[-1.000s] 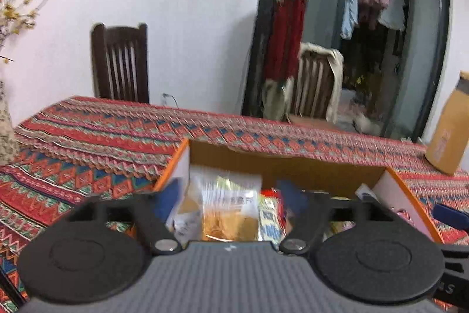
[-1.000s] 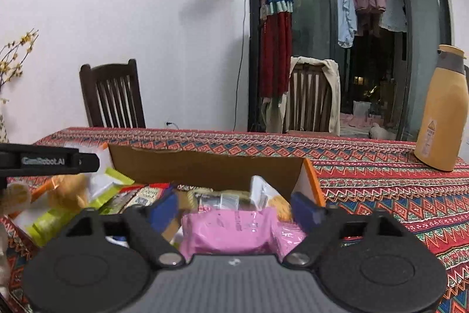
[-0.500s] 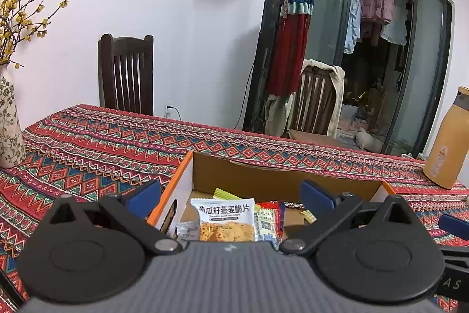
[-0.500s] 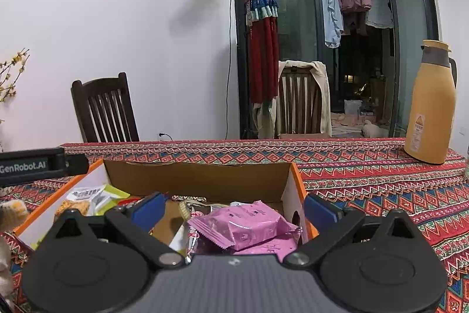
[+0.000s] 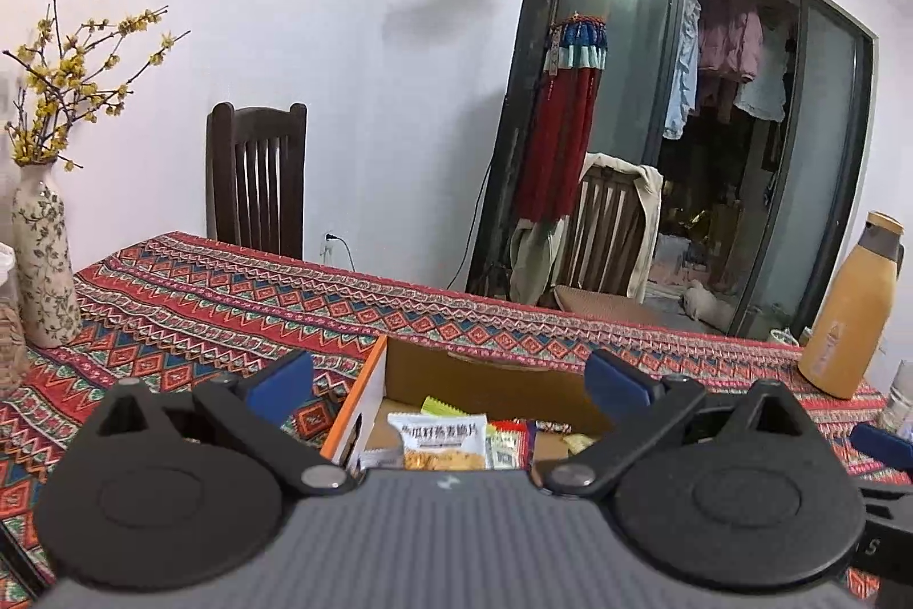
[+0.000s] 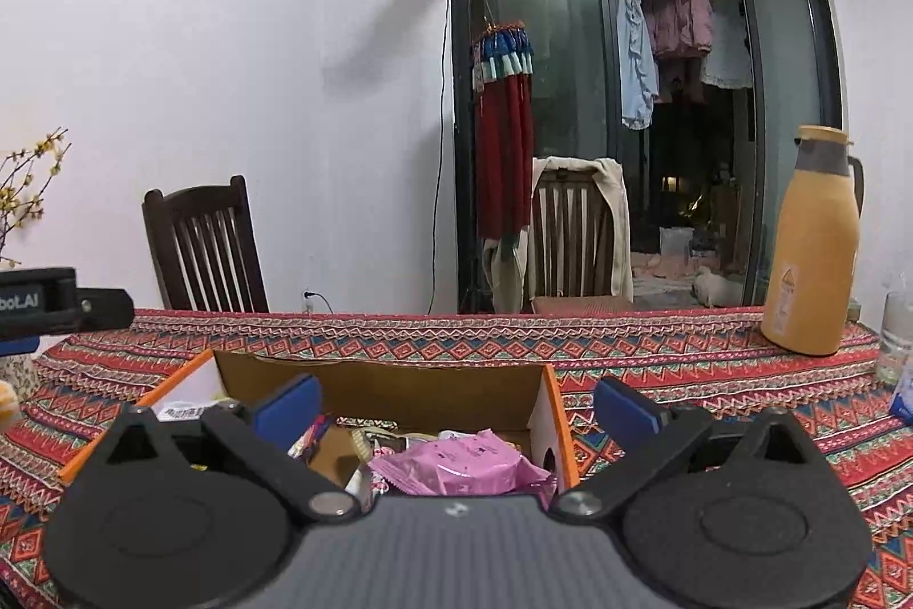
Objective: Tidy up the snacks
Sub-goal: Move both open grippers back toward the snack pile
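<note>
Left wrist view: my left gripper (image 5: 451,380) stands with its jaws wide apart and nothing between them, above the near left corner of the open brown cardboard box with orange edging (image 5: 365,386). The white packet of oat crisps with printed lettering (image 5: 439,443) lies flat inside, beside green and red wrappers. I judge a release step complete here.

Right wrist view: my right gripper (image 6: 453,406) has just been opening its jaws and they hold nothing; the crinkled pink foil snack packet (image 6: 456,463) rests in the box below them. The next move calls for finding any snack left outside the box; none is visible in either view.

Obstructions: the tall mustard-yellow thermos jug (image 6: 813,243) and the floral ceramic vase of yellow blossom (image 5: 43,255) stand well apart on the patterned red tablecloth (image 6: 656,352).
</note>
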Available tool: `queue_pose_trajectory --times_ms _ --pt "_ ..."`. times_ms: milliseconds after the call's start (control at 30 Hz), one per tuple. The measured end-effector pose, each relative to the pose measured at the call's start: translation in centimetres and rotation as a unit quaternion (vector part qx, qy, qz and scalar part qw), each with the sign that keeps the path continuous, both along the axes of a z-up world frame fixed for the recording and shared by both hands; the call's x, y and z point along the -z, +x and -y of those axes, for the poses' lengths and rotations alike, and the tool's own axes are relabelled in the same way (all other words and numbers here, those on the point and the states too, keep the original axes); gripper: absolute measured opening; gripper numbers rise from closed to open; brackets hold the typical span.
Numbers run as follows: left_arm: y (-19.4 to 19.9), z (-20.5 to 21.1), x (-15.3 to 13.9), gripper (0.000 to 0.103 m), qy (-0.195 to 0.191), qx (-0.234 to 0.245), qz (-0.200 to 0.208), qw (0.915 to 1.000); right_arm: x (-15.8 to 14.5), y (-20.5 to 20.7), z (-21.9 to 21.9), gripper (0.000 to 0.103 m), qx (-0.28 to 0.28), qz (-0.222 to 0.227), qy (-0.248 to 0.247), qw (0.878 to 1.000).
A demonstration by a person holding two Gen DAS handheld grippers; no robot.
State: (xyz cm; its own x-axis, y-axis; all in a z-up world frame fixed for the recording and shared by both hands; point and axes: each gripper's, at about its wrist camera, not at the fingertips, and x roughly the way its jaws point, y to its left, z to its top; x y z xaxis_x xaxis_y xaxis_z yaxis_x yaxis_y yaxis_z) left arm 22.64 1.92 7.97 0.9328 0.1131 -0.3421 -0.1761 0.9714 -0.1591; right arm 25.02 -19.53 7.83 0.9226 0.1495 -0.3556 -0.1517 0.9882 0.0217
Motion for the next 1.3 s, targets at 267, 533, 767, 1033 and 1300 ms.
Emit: queue_pose_trajectory --times_ms 267,533,767,1033,1300 --pt "-2.9 -0.7 1.3 0.103 -0.002 0.014 -0.025 0.9996 0.3 -3.6 0.4 0.103 -0.003 -0.016 -0.011 1.000" --pt "-6.6 -1.7 3.5 0.103 -0.014 0.024 -0.057 0.9980 2.1 -6.9 0.9 0.103 -0.002 -0.053 -0.021 0.998" --pt "-9.5 -2.0 6.0 0.103 0.008 0.032 -0.087 0.9957 4.0 -9.9 1.0 0.103 -0.004 -0.086 -0.030 0.996" --pt "-12.4 -2.8 8.5 0.103 0.018 0.044 -0.115 0.9922 5.7 -12.7 0.9 0.103 -0.011 -0.120 -0.041 0.992" --pt "-13.1 -3.5 10.6 0.103 0.017 0.046 -0.131 0.9901 6.3 -15.2 0.6 0.103 -0.012 -0.139 -0.045 0.989"
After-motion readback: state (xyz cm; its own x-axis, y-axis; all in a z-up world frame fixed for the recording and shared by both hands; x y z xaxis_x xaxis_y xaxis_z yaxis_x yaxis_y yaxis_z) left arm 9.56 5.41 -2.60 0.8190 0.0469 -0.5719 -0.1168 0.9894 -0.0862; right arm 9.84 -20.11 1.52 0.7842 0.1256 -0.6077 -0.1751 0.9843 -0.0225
